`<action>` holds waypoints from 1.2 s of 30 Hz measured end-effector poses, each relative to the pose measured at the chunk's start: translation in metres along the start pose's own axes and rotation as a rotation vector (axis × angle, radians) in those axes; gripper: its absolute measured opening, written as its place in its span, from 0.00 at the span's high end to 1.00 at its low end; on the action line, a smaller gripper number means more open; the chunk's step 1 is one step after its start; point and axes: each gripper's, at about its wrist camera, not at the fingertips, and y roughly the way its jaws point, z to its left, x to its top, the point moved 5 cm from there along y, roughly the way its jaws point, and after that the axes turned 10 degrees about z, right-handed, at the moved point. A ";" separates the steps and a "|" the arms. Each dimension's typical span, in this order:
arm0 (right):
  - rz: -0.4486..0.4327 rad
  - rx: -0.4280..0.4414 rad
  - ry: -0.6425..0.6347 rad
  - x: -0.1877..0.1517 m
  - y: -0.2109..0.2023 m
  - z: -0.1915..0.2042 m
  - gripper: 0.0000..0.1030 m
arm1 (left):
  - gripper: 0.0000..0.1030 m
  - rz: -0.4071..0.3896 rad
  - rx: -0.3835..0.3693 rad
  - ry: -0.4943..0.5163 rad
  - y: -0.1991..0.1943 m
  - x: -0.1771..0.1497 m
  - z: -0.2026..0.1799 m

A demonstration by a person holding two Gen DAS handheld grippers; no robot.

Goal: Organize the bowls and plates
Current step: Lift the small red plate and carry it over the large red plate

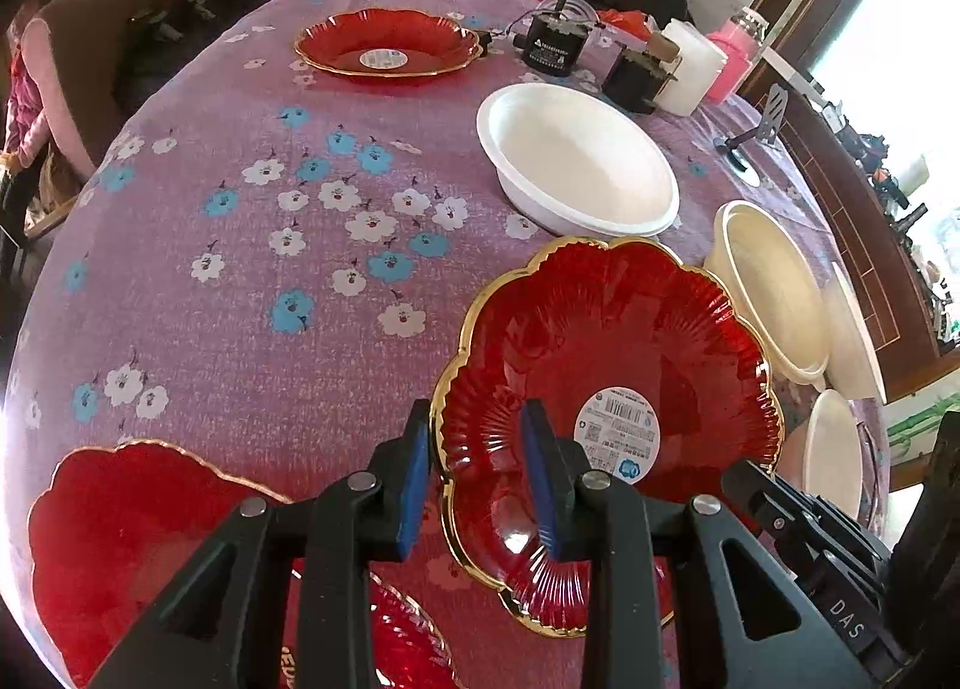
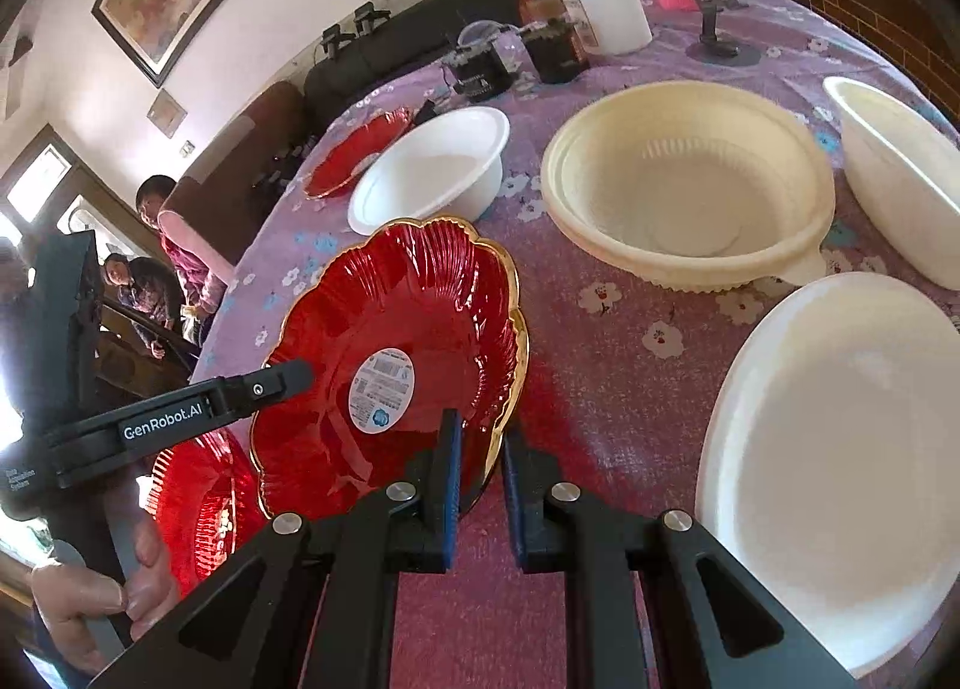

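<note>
The red plate (image 1: 606, 425) hangs tilted above the surface between the two grippers, left gripper (image 1: 480, 485) and right gripper (image 2: 480, 485), each with jaws clamped on opposite rims; another red plate (image 1: 132, 545) lies below-left.

Your frames are bright with daylight: the window (image 1: 900, 17) at far right blows out white. Glare spots sit on the red plate (image 1: 606, 389). Fisheye bends the tablecloth (image 1: 240, 269) hard; corners vignette black, edges soften.
</note>
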 end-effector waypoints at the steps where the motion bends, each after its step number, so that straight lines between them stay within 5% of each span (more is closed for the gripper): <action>1: -0.003 0.002 -0.002 -0.001 -0.002 0.001 0.86 | 0.72 -0.003 -0.002 0.001 -0.002 -0.001 0.000; 21: -0.040 0.066 -0.080 -0.015 -0.028 0.038 0.86 | 0.72 -0.126 -0.059 -0.013 -0.064 -0.038 0.021; 36: 0.033 0.142 -0.223 -0.050 -0.009 0.105 0.86 | 0.72 -0.175 -0.079 -0.123 -0.094 -0.106 0.094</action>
